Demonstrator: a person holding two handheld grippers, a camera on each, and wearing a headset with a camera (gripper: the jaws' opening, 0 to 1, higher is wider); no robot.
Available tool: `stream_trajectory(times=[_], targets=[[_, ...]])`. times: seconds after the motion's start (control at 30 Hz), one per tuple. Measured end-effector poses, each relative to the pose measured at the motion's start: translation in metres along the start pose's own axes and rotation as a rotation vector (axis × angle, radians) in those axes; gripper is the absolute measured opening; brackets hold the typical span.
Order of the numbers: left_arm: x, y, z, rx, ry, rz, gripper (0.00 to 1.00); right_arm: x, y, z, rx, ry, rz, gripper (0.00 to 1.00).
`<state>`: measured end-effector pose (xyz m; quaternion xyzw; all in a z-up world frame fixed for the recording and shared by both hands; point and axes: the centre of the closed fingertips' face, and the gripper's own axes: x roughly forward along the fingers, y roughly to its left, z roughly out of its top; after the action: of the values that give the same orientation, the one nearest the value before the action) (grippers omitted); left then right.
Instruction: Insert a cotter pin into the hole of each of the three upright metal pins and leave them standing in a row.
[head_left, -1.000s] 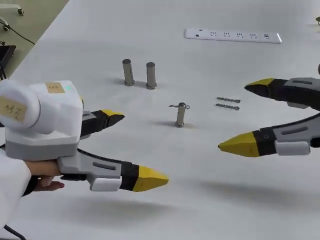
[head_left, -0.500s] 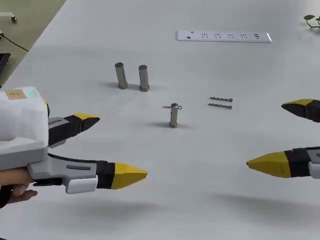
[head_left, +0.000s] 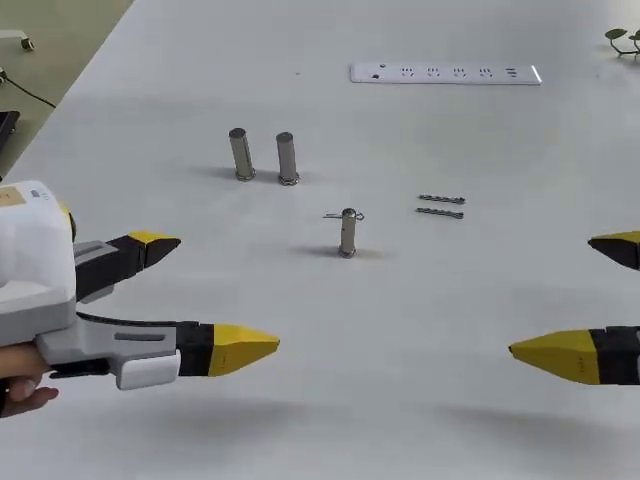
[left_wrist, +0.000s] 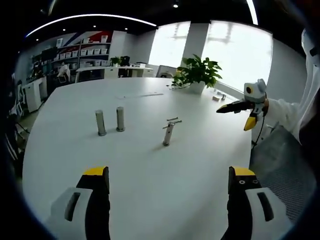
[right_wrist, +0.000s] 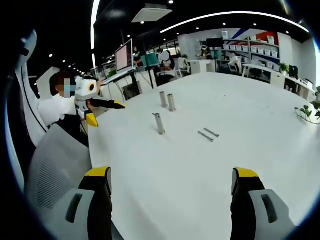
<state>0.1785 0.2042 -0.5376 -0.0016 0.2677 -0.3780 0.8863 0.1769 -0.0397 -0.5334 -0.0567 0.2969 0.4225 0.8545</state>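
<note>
White table (head_left: 400, 400) beneath the left gripper (head_left: 228, 292) and right gripper (head_left: 550, 294), well apart, each with jaws spread wide and holding nothing. Two bare metal pins (head_left: 239, 154) stand together. A third pin (head_left: 347, 232), nearer, carries a cotter pin (head_left: 343, 214). Two loose cotter pins (head_left: 441, 212) lie to its right.

A bare metal pin (head_left: 239, 153) and a second bare pin (head_left: 287, 158) stand upright side by side, well in from my near edge of the table (head_left: 400, 380). The third pin (head_left: 347, 236), nearer me, carries a cotter pin (head_left: 340, 215) through its head. Two loose cotter pins (head_left: 441, 200) lie parallel to its right.
</note>
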Motion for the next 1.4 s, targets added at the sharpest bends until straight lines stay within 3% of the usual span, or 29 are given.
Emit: stream_trajectory(times=[0.2, 0.37, 0.53, 0.67, 0.83, 0.93, 1.07, 1.17, 1.4], targets=[[0.002, 0.029, 0.018, 0.014, -0.061, 0.082, 0.91, -0.003, 0.001, -0.001, 0.014, -0.002, -0.015, 0.98], [0.009, 0.056, 0.030, 0.032, -0.065, 0.149, 0.90, -0.006, 0.000, -0.002, 0.029, -0.009, -0.025, 0.98], [0.014, 0.096, 0.034, 0.101, -0.055, 0.297, 0.80, -0.010, 0.002, -0.004, 0.043, -0.009, -0.034, 0.98], [0.027, 0.098, 0.035, 0.049, -0.064, 0.255, 0.77, -0.013, 0.004, -0.004, 0.052, -0.009, -0.037, 0.98], [0.043, 0.103, 0.034, 0.058, -0.055, 0.253, 0.75, -0.014, 0.006, -0.007, 0.055, -0.003, -0.041, 0.98], [0.057, 0.109, 0.036, 0.056, -0.054, 0.273, 0.70, -0.015, 0.009, -0.007, 0.065, -0.014, -0.035, 0.98], [0.069, 0.120, 0.044, 0.011, -0.084, 0.310, 0.65, -0.017, 0.009, -0.011, 0.064, -0.004, -0.030, 0.98], [0.073, 0.128, 0.052, 0.018, -0.100, 0.342, 0.50, -0.018, 0.009, -0.012, 0.074, -0.002, -0.027, 0.98], [0.082, 0.146, 0.063, 0.022, -0.108, 0.370, 0.44, -0.022, 0.007, -0.013, 0.085, 0.000, -0.032, 0.98]])
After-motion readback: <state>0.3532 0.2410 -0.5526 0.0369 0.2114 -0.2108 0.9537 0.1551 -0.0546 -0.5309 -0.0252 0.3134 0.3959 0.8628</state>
